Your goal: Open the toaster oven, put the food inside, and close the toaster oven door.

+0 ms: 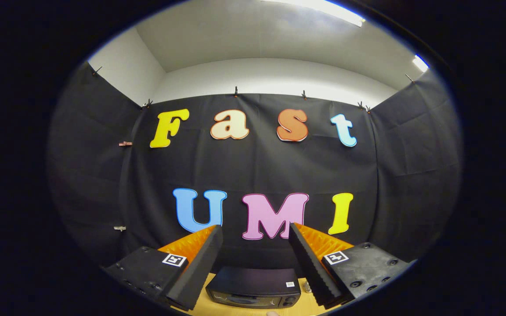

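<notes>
A dark toaster oven stands on a wooden table, low down between my two fingers and well below them. I see its flat top and the upper strip of its front with the controls; its door looks shut. My gripper is held high, pointing at the booth's black back wall, and stands open with nothing between its fingers. No food shows in this view.
Black cloth walls close the booth at the back and on both sides, with a white wall and ceiling lights above. A small pale object peeks in at the table's near edge, in front of the oven.
</notes>
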A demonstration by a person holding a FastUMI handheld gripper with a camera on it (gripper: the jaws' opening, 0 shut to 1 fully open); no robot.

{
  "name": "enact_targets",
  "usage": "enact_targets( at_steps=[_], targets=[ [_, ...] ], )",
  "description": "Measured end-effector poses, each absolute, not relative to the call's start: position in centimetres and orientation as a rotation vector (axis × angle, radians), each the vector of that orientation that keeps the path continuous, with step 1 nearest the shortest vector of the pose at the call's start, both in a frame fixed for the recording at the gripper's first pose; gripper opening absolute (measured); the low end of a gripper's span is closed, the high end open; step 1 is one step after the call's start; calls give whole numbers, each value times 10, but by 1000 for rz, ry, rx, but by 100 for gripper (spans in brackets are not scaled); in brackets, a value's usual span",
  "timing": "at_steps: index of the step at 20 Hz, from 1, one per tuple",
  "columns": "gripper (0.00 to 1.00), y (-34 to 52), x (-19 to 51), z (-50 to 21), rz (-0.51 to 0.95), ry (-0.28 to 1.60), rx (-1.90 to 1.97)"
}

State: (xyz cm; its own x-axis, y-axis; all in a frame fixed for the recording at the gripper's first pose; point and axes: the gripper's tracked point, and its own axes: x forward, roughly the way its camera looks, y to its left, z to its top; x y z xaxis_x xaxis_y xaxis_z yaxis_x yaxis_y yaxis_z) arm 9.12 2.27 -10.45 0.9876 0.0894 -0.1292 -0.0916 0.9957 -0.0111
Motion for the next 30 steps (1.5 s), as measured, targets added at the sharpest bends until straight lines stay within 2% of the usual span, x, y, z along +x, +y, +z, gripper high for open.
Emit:
enact_targets(
  at_steps=[11,23,29,30],
  targets=[
    [98,25,137,-288,136,324,8],
    [98,24,97,-482,25,591,45],
    [99,25,83,-535,-3,720,6],
    [99,25,84,-533,-12,695,4]
  ],
)
